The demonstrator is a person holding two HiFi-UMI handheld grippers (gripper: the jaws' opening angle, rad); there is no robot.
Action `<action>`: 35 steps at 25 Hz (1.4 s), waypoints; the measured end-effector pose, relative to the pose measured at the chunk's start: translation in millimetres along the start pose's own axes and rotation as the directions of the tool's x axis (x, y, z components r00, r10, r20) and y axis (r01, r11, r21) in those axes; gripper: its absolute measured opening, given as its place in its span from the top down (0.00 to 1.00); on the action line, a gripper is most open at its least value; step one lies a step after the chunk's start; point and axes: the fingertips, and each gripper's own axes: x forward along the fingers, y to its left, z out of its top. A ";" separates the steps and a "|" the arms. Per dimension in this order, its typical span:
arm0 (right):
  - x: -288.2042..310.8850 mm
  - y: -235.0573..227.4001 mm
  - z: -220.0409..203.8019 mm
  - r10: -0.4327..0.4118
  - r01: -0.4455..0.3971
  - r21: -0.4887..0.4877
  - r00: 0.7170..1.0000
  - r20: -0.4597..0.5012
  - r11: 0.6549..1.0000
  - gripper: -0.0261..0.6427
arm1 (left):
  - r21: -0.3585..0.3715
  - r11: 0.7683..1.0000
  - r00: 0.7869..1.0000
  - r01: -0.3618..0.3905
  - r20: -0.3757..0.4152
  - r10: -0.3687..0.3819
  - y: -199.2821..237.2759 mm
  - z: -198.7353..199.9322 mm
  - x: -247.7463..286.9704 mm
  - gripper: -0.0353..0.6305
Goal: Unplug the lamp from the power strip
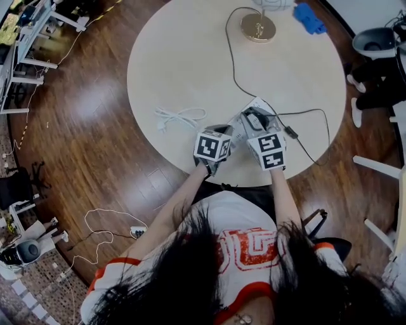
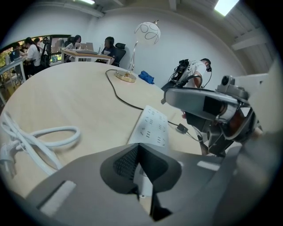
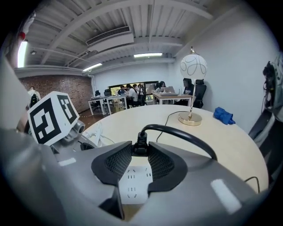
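Observation:
A white power strip [image 1: 259, 105] lies near the front edge of the round table [image 1: 190, 57]. My left gripper [image 2: 138, 152] is shut on its near end, with the strip [image 2: 152, 126] stretching away beyond the pads. A black lamp plug [image 3: 140, 145] stands in the strip [image 3: 132, 183], and my right gripper [image 3: 140, 150] is shut on it, one pad on each side. The black cord [image 1: 231, 57] runs from the plug to the lamp [image 1: 259, 27] at the table's far side. In the head view both grippers sit side by side over the strip.
A coiled white cable [image 1: 181, 117] lies left of the strip. A blue cloth [image 1: 309, 18] is beside the lamp. The cord's inline switch [image 1: 290, 132] rests near the table's right front edge. Chairs stand to the right, and people sit at desks far off.

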 end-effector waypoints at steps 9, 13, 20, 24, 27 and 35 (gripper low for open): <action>-5.4 -14.0 -54.9 -0.051 0.053 0.008 0.985 -0.167 0.999 0.78 | 0.010 1.000 1.000 0.006 0.008 -0.006 0.1 0.0 3.0 0.95; -2.5 -8.7 -71.5 -0.016 0.019 0.012 0.973 -0.231 1.000 0.73 | 0.016 1.000 1.000 0.001 0.021 -0.001 0.1 2.1 1.7 0.95; -7.7 1.2 -79.6 0.011 -0.010 0.003 0.968 -0.251 1.000 0.66 | 0.016 1.000 1.000 -0.007 0.024 0.007 0.8 -0.2 2.5 0.95; -21.8 -3.9 -71.1 -0.008 0.020 0.059 0.982 -0.186 0.998 0.71 | 0.017 1.000 0.999 -0.004 0.033 0.004 0.7 1.8 2.8 0.95; -31.5 -8.8 -62.8 -0.053 0.065 0.094 0.990 -0.132 0.993 0.84 | -0.003 1.000 0.999 0.009 0.036 -0.009 2.1 2.1 2.0 0.95; -41.3 -7.6 -46.5 -0.096 0.104 0.156 0.994 -0.055 0.982 0.96 | 0.008 0.997 0.991 0.078 0.111 -0.078 -16.6 15.4 -26.4 0.95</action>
